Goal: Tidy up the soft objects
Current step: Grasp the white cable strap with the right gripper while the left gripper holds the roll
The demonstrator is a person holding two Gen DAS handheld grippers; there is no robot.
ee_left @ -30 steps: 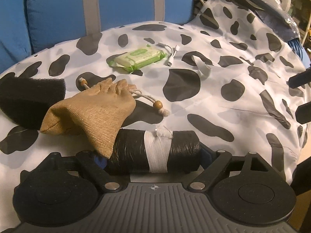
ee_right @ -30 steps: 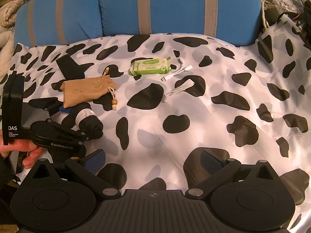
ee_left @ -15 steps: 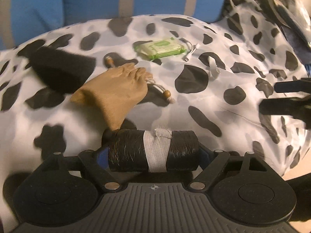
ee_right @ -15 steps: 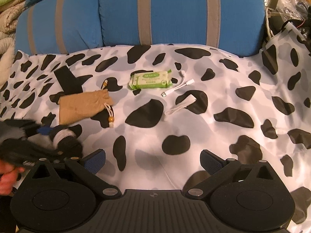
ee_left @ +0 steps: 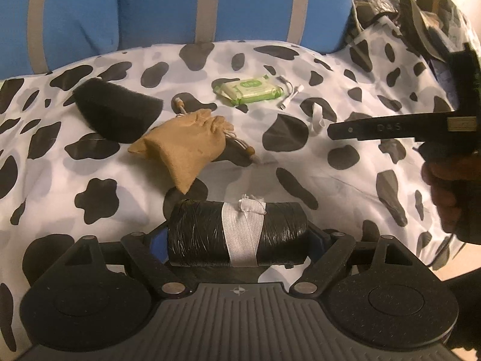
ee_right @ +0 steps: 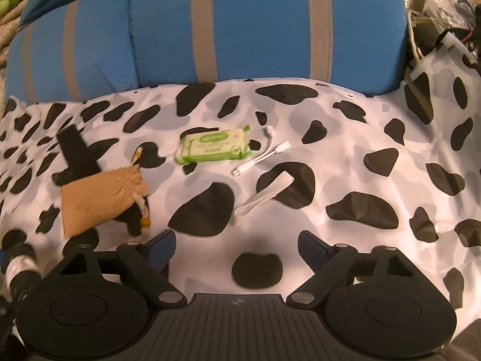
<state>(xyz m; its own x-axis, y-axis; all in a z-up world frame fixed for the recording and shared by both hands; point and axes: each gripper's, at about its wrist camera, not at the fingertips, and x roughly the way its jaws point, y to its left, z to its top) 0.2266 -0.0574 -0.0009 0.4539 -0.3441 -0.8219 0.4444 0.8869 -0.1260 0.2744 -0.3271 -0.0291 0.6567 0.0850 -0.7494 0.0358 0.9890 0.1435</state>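
My left gripper (ee_left: 237, 233) is shut on a black roll (ee_left: 195, 234) wrapped with a white band, held above the cow-print cloth (ee_left: 345, 198). Beyond it lie a tan drawstring pouch (ee_left: 186, 147), a black sponge (ee_left: 117, 111) and a green wipes pack (ee_left: 249, 88). My right gripper (ee_right: 237, 246) hovers low over the cloth, its jaws closing with nothing between them. Ahead of it lie the wipes pack (ee_right: 213, 147), a white cable (ee_right: 264, 158) and a white elastic band (ee_right: 264, 195). The pouch (ee_right: 99, 201) lies to its left. The held roll (ee_right: 21, 267) shows at the left edge.
Blue cushions with grey stripes (ee_right: 264, 30) rise behind the cloth. Bags and clutter (ee_left: 405, 9) pile up at the far right. A hand (ee_left: 451, 186) enters the left wrist view from the right.
The left gripper has risen with the roll, off the pouch, and rolled level. The right gripper has moved forward towards the wipes pack and its jaws have narrowed.
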